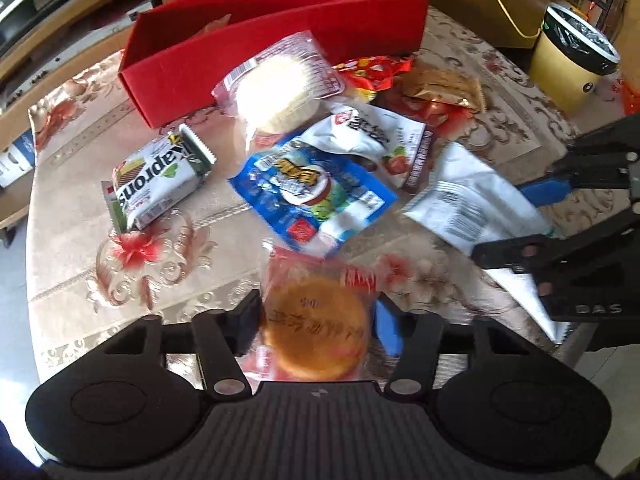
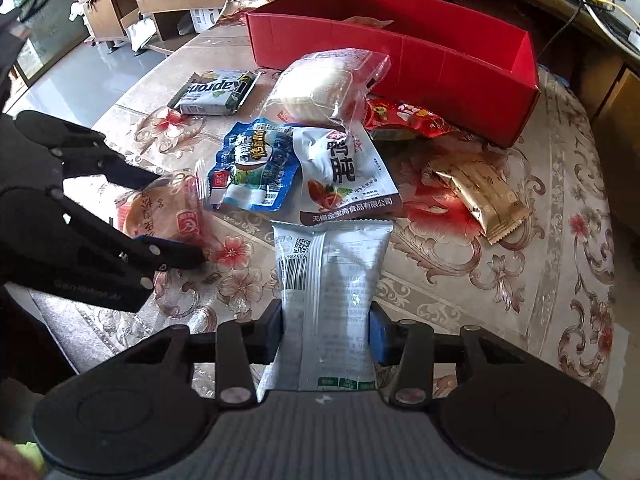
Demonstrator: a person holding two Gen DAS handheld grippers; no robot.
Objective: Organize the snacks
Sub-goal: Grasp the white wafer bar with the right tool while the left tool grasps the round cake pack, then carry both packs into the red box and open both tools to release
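Observation:
My left gripper is shut on a round orange pastry in a clear wrapper, near the table's front; it also shows in the right wrist view. My right gripper is shut on a white snack packet, seen at the right in the left wrist view. A red open box stands at the back of the table. Before it lie loose snacks: a pale bun in clear wrap, a blue packet, a white duck-neck packet, a Kaprons pack.
A red packet and a gold bar packet lie right of the pile. The table carries a floral cloth. A yellow bin stands beyond the table. Wooden shelving runs along the back.

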